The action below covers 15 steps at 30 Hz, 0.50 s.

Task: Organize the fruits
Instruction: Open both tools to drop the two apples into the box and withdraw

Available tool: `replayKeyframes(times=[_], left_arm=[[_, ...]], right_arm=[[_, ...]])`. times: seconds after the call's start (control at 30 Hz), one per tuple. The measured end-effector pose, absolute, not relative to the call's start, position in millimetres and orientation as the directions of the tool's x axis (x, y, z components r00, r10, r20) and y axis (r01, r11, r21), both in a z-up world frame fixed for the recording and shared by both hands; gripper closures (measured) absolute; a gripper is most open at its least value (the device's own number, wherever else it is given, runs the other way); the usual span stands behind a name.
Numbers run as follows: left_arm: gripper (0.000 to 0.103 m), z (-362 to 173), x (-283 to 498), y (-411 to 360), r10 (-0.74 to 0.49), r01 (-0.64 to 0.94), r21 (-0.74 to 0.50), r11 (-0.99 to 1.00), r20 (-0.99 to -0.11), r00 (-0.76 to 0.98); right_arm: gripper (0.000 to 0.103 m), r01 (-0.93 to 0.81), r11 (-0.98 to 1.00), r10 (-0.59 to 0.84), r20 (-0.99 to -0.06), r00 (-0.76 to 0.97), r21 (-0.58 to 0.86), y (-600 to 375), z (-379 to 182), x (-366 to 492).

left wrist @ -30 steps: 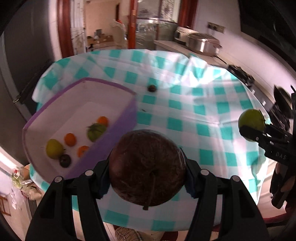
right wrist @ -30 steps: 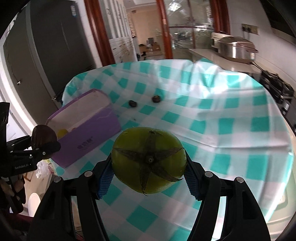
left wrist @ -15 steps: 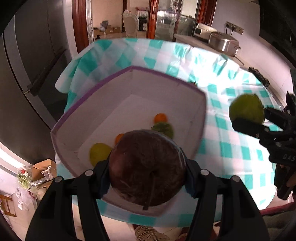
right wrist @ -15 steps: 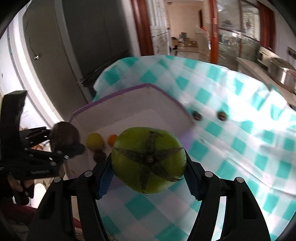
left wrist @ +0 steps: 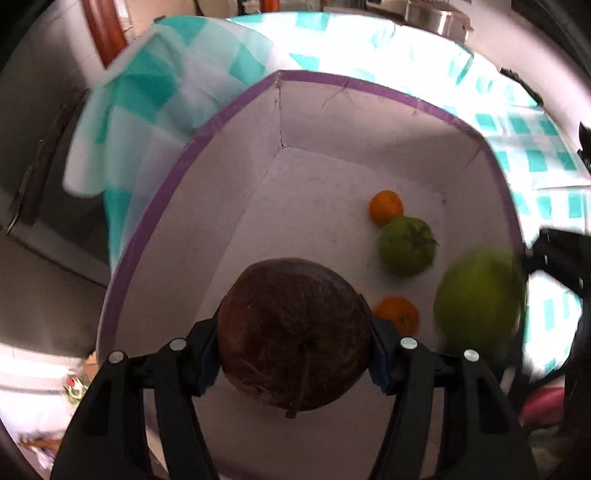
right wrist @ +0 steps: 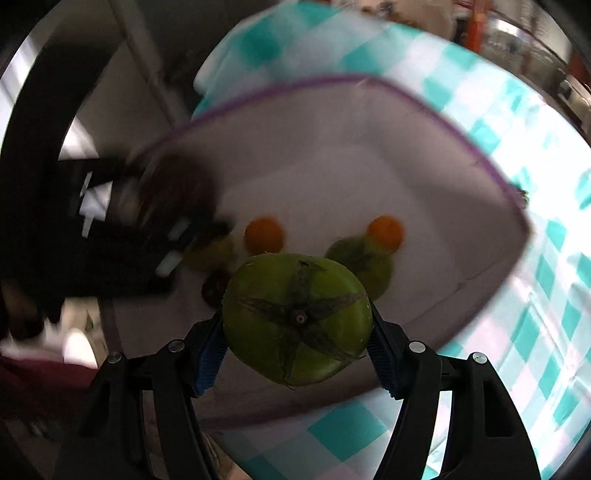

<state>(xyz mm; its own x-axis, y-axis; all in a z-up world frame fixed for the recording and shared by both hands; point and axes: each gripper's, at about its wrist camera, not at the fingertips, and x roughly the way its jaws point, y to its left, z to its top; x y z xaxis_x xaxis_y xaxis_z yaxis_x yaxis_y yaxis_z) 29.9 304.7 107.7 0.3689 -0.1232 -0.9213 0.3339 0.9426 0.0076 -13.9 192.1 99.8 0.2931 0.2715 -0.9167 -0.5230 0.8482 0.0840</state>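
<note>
My left gripper point(left wrist: 293, 350) is shut on a dark brown round fruit point(left wrist: 291, 332) and holds it over the purple-rimmed box point(left wrist: 221, 122). My right gripper point(right wrist: 297, 343) is shut on a green tomato point(right wrist: 297, 317) over the same box point(right wrist: 480, 155); it shows blurred in the left wrist view point(left wrist: 480, 302). Inside the box lie two oranges point(left wrist: 386, 206) point(left wrist: 397, 314) and another green tomato point(left wrist: 406, 245). The right wrist view also shows a yellow-green fruit point(right wrist: 210, 254) and a small dark fruit point(right wrist: 214, 290) partly hidden.
The box stands on a table with a teal-and-white checked cloth point(right wrist: 535, 295), near its left edge. A dark fridge point(left wrist: 40, 184) stands beyond that edge. Metal pots point(left wrist: 436, 16) sit on a counter at the back.
Both grippers have moved left and down over the box with their fruits still held. The box now fills both views and the right gripper's tomato is close beside the left gripper.
</note>
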Motion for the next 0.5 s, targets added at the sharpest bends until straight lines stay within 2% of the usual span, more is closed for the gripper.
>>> replayKeyframes(times=[0.17,0.27,0.5], left_arm=[[0.039,93.7,77.6,286.8,-0.115,0.432,0.04,0.901,-0.938,0.326],[0.039,78.4,104.6,276.8,-0.116,0.464,0.027,0.885,-0.954,0.276],[0.039,51.1,127.2,255.9,-0.082,0.544,0.029,0.839,-0.981,0.179]], right_arm=[[0.037,-0.618,0.786,0.192,-0.95,0.246,-0.001,223.1,86.7,-20.5],[0.037,-0.641,0.768,0.187,-0.962,0.2,0.016,232.8,80.2,-16.9],[0.037,-0.736,0.674,0.095,-0.981,0.169,-0.062,264.4,67.2,-13.4]])
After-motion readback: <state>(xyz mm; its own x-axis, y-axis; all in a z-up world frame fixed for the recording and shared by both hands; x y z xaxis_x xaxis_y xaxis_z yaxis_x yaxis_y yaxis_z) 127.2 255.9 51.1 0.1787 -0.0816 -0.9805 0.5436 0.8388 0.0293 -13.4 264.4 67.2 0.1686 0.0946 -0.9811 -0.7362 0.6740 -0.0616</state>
